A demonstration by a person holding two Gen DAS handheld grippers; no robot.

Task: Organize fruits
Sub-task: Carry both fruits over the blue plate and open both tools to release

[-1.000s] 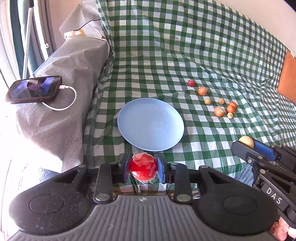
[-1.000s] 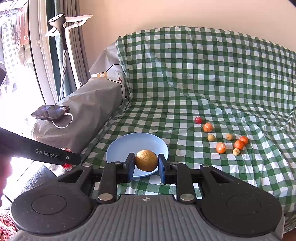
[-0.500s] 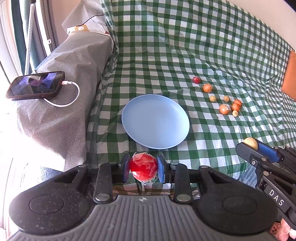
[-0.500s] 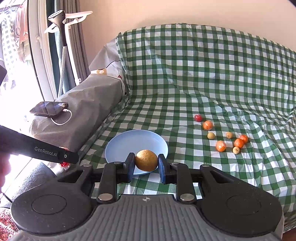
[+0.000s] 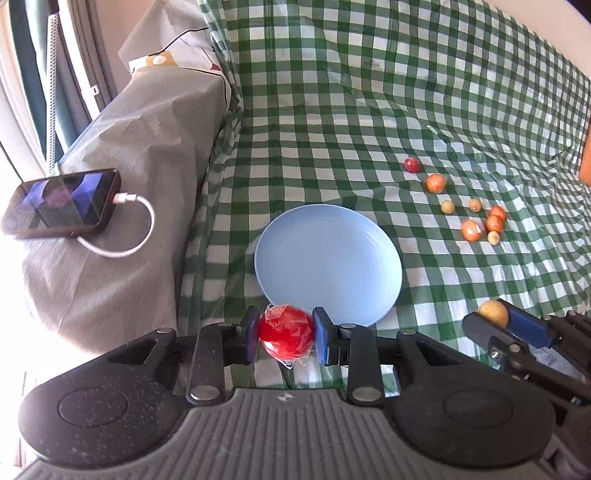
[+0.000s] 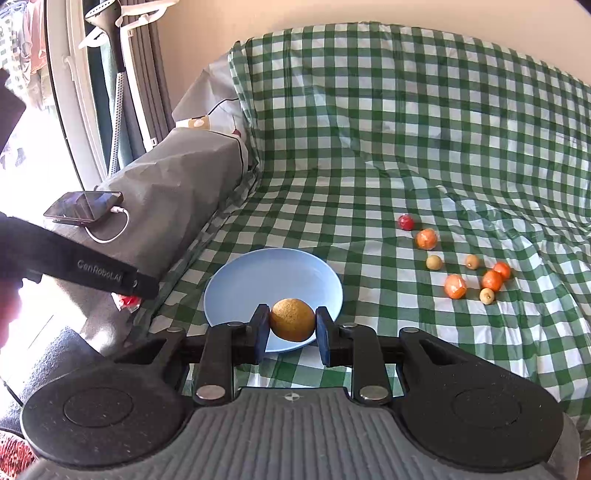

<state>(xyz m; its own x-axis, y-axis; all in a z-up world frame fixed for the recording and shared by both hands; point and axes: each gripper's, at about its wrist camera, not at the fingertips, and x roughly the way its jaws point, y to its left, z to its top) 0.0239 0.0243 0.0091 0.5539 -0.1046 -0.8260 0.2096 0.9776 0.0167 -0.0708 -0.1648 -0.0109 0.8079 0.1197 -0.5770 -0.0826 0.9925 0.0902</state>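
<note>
While fruit stays gripped, plate (image 5: 328, 266) seemingly bare.

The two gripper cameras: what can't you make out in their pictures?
- Red fruit, left view: its underside, hidden by the left gripper.
- Yellow fruit, right view: hides part of the blue plate's near rim.
- Small fruits: too small to identify.

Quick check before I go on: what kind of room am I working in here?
Most likely a home living room. The work surface looks like a sofa draped in a green checked cloth, a phone charges on the covered armrest, and a garment steamer stands by the curtained window.
</note>
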